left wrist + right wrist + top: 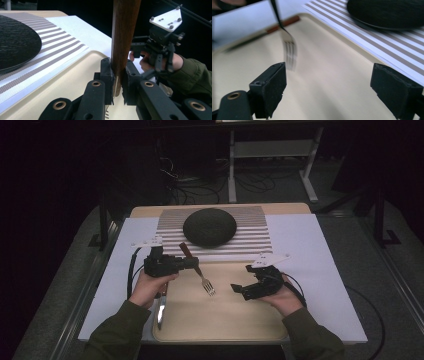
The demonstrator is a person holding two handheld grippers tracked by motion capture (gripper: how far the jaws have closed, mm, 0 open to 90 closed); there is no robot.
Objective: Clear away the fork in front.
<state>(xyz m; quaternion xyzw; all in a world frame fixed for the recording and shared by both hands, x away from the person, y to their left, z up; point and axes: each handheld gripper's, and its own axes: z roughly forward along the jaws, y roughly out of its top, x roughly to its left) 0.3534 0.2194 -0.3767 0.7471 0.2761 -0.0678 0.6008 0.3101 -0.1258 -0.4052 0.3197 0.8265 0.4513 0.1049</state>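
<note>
Knife (160,312) lies at tray's (225,325) left edge. Left gripper (192,263) clamps fork (200,275) by its wooden handle, tines hanging over tray. Dark plate (209,226) sits beyond on striped mat (250,237). Right gripper (239,289): jaws wide, nothing between. Right gripper view resolves blurred tines (290,51).

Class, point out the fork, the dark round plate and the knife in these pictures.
fork (207,285), high view, on the tines.
dark round plate (209,226), high view, on its middle.
knife (283,22), right gripper view, on the brown handle.
</note>
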